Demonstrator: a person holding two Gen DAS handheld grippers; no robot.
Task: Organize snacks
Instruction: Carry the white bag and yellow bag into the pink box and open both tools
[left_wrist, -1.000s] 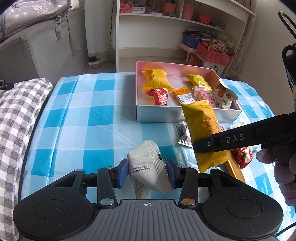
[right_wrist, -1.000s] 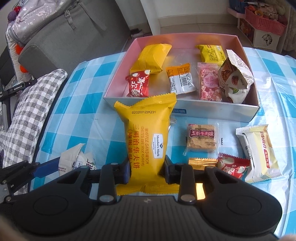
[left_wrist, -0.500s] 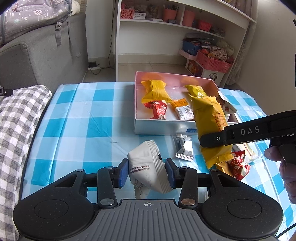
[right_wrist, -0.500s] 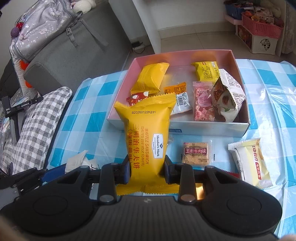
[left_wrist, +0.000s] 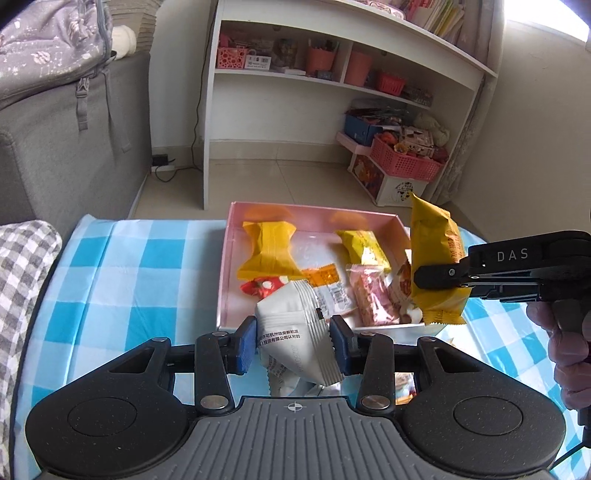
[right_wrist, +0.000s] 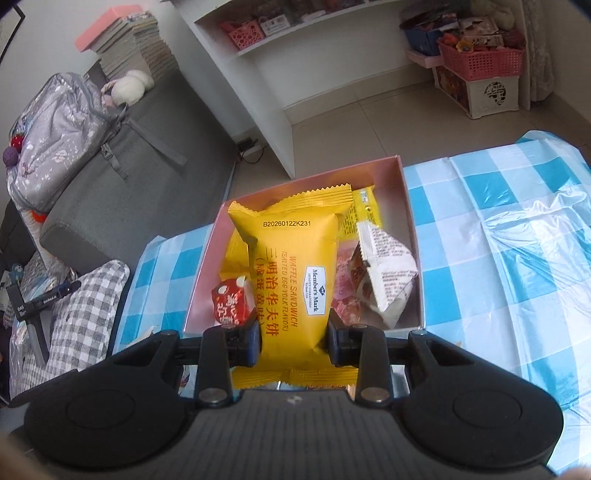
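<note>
The left tool (left_wrist: 293, 341) sat low and level, its blue pads closed on a white snack packet (left_wrist: 301, 332) at the near rim of the pink box (left_wrist: 226, 266) on the checked counter (left_wrist: 140, 266). From 3 o'clock the right tool (left_wrist: 439, 277) reached in level, a hand (left_wrist: 569, 343) cut off by the frame behind it, clamped on the yellow waffle sandwich packet (right_wrist: 295, 273) held upright over the box's right end. That packet hid much of the box's contents in the right wrist view, and the white packet's lower end was lost behind the left tool's body.
</note>
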